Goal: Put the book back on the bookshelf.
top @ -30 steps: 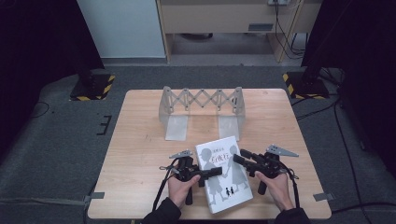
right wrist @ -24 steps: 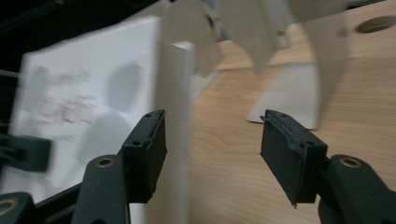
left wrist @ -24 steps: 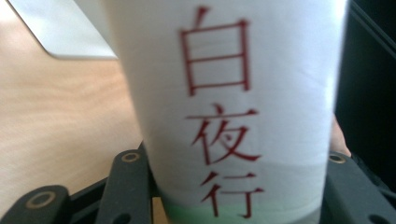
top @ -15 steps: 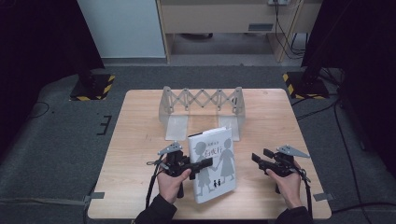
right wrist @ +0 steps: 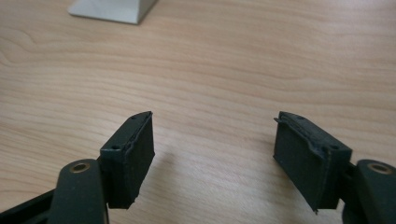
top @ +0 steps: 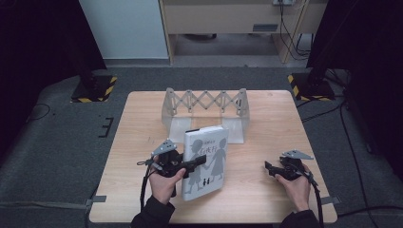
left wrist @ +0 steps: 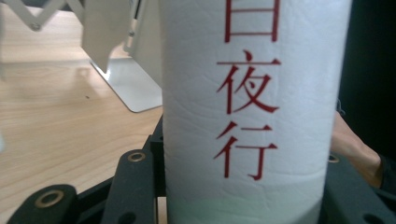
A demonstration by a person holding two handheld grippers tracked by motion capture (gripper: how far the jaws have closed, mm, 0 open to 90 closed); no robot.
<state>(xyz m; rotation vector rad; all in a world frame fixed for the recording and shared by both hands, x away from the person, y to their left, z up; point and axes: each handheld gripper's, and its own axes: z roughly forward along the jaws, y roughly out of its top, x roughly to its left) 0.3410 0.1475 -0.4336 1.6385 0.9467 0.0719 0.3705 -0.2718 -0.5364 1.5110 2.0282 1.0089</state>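
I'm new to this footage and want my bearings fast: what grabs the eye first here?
The white book with grey silhouette figures and red characters on its spine stands out, held upright at the front of the light wooden table by the left tool, whose jaws clamp its spine. Behind it stands a silver accordion-style metal rack. The right tool rests open over bare wood to the right.
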